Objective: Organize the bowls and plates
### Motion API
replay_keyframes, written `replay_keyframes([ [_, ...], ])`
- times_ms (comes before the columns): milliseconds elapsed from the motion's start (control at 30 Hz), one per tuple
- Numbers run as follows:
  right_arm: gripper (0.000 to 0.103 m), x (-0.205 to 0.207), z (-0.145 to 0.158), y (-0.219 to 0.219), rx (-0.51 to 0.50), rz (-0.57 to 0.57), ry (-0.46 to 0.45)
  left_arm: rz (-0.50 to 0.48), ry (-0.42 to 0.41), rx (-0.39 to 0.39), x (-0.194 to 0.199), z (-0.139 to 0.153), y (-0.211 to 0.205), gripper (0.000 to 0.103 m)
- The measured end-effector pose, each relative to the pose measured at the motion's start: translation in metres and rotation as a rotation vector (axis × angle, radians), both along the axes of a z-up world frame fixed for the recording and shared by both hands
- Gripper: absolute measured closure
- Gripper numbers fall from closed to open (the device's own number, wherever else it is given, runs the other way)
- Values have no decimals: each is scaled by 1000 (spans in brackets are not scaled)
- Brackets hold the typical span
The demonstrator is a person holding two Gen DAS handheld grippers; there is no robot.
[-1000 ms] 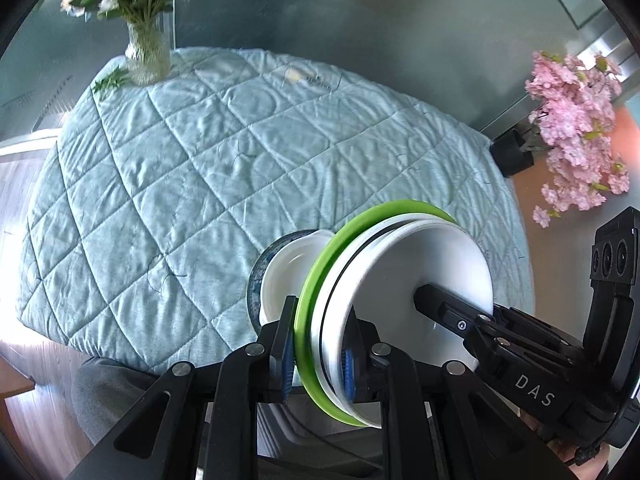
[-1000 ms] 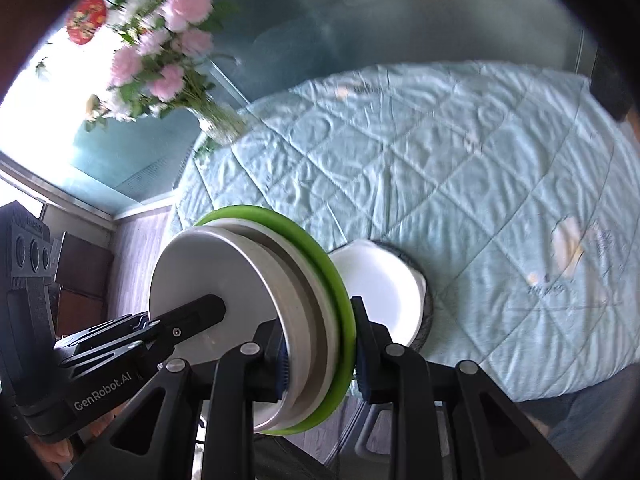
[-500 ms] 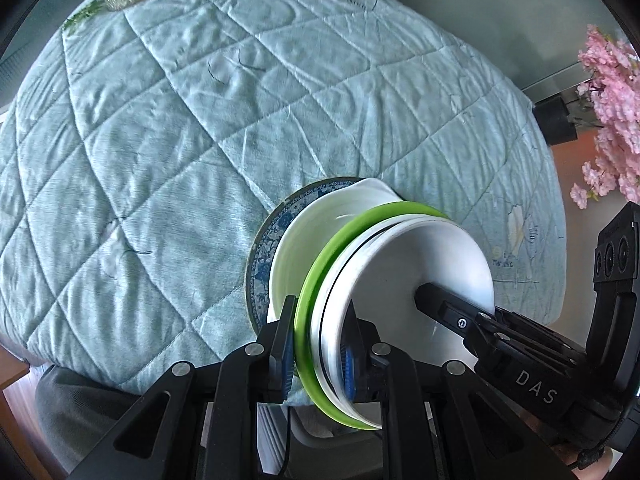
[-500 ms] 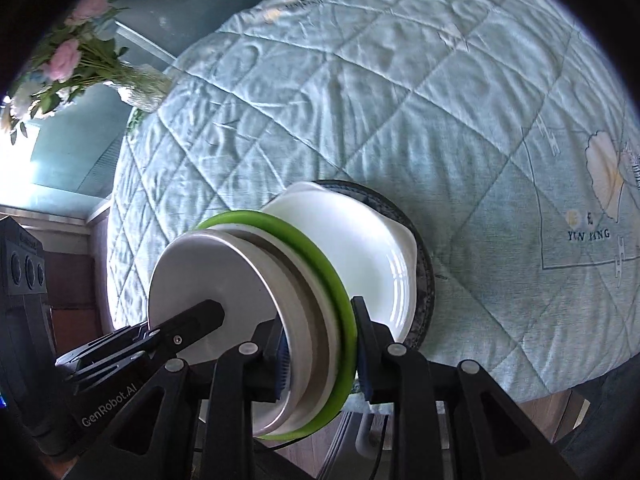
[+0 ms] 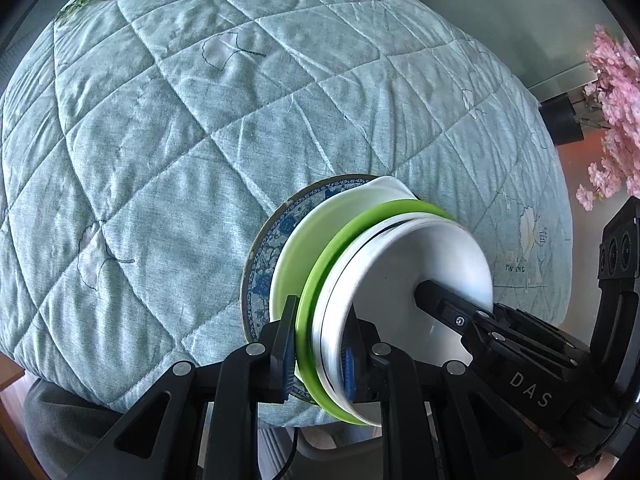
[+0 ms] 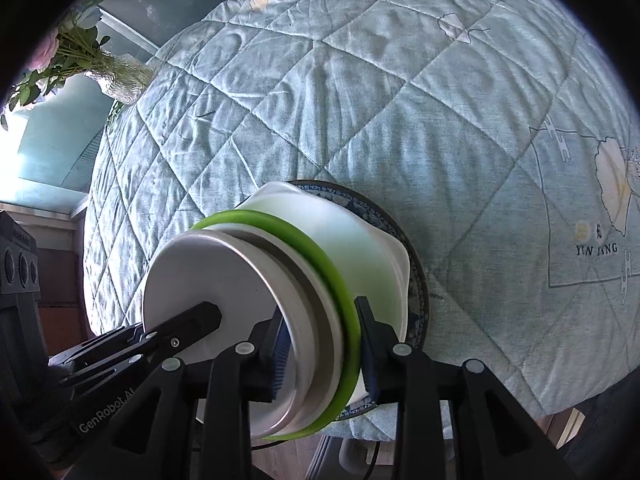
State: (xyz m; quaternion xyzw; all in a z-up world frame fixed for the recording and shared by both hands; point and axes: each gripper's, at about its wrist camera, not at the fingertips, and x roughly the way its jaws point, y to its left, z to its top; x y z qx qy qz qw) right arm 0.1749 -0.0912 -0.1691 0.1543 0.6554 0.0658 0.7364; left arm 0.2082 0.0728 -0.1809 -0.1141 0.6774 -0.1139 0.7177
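Evidently the stacking step is in hand. From the left wrist, the left tool (image 5: 318, 354) is clenched on the near rim of a green plate (image 5: 320, 280) with a white bowl (image 5: 416, 272) nested in it, the pair held just above a white dish (image 5: 316, 236) resting on a blue-patterned plate (image 5: 266, 252) at the near edge of the quilted surface (image 5: 200, 120).

From the right wrist, the right tool (image 6: 322, 350) clamps the same green plate's opposite rim. Next, I judge, both tools must lower it level onto the dish, centred, then let go together.
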Motion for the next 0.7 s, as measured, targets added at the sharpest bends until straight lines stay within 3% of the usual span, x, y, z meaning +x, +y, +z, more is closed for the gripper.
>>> replay_keyframes([
  [100, 71, -1, 7, -1, 1, 10, -26, 3, -32, 22, -2, 10, 2, 86],
  [133, 64, -2, 13, -3, -5, 18, -46, 10, -52, 34, -5, 17, 5, 84],
  [167, 48, -3, 19, -4, -17, 25, -62, 12, -87, 52, -9, 28, 7, 81],
  [233, 22, -8, 36, -8, -63, 41, -119, 21, -155, 111, -17, 50, 11, 61],
  [300, 19, -18, 57, -12, -118, 70, -198, 48, -286, 189, -32, 80, 15, 19],
  [333, 16, -25, 65, -13, -153, 94, -223, 64, -349, 219, -40, 94, 17, 4],
  [433, 11, -42, 78, -17, -208, 150, -253, 95, -486, 286, -65, 126, 18, 0],
  [533, 0, -59, 86, -23, -239, 158, -266, 88, -529, 297, -85, 142, 14, 0],
  [700, 1, -82, 97, -20, -237, 195, -288, 96, -574, 261, -121, 162, -4, 0],
])
